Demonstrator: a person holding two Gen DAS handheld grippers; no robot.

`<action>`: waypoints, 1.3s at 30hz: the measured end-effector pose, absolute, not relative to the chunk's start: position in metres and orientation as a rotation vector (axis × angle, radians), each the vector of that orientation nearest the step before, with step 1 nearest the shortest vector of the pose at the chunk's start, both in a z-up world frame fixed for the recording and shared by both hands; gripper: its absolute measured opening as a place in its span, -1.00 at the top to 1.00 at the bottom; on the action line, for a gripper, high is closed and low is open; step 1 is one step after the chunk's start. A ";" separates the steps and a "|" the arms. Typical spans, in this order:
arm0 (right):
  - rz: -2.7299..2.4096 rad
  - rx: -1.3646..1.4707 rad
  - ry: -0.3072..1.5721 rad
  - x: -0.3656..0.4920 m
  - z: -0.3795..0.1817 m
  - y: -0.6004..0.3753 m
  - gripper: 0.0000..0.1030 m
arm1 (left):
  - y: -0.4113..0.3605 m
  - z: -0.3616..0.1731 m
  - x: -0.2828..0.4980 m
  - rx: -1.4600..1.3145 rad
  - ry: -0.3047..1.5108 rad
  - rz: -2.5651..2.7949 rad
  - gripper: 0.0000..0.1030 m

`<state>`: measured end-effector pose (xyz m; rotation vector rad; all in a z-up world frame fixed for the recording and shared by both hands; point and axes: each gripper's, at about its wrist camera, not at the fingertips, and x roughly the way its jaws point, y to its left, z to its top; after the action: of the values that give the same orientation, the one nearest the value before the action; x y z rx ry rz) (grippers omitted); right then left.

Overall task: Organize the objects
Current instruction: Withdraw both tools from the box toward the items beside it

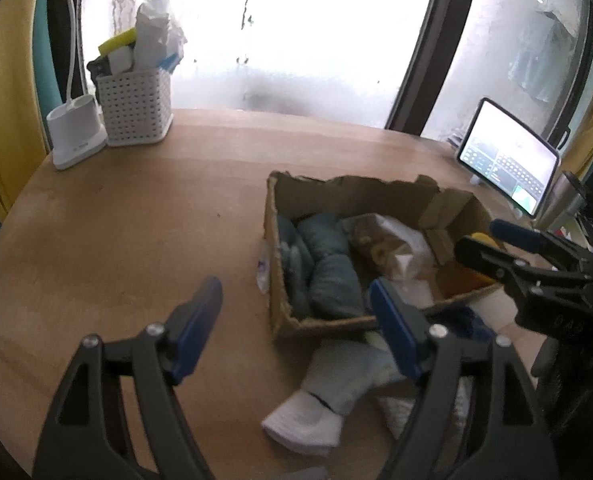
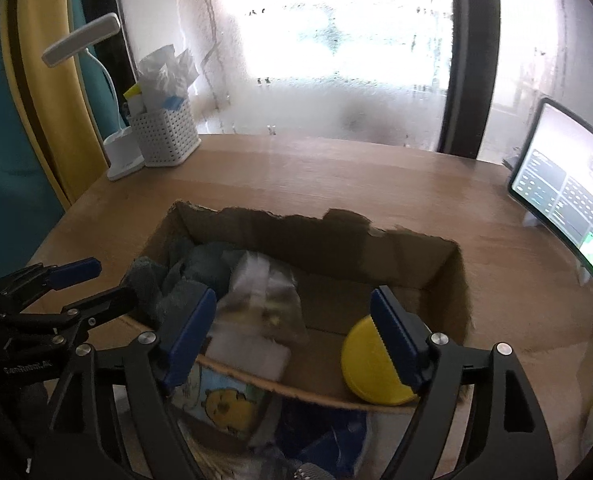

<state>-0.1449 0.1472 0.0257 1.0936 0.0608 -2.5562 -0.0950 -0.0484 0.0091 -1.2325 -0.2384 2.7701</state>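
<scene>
With white sock lying just ahead of left gripper, long axis slanting toward cardboard box: left nearer. Both grippers wide open, empty; right gripper over box.

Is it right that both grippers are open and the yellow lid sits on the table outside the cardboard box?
Not quite. Both grippers are open, but the right wrist view shows the yellow lid inside the cardboard box, near its front corner.
</scene>
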 end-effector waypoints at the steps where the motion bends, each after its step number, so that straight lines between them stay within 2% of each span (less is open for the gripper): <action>1: -2.558 1.092 0.060 -0.143 0.026 0.148 -0.60 | -0.047 0.010 -0.092 -1.230 -0.236 2.770 -0.51; 26: -2.607 1.083 0.029 -0.085 0.027 0.180 -0.60 | -0.018 0.017 -0.045 -1.205 -0.189 2.758 -0.53; 28: -2.606 1.086 0.027 -0.082 0.026 0.182 -0.66 | -0.015 0.016 -0.040 -1.205 -0.185 2.760 -0.54; 29: -2.604 1.089 0.023 -0.079 0.025 0.184 -0.79 | -0.013 0.016 -0.038 -1.206 -0.183 2.761 -0.54; 30: -2.604 1.089 0.022 -0.078 0.024 0.185 -0.84 | -0.013 0.015 -0.038 -1.209 -0.182 2.760 -0.54; 39: -2.603 1.114 0.016 -0.063 0.016 0.197 -0.85 | -0.002 0.007 -0.027 -1.239 -0.177 2.735 -0.54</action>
<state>-0.0628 0.1965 0.0155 1.1137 0.0164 -2.6025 -0.0267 -0.0020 0.0068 -1.2389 -0.1774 2.7348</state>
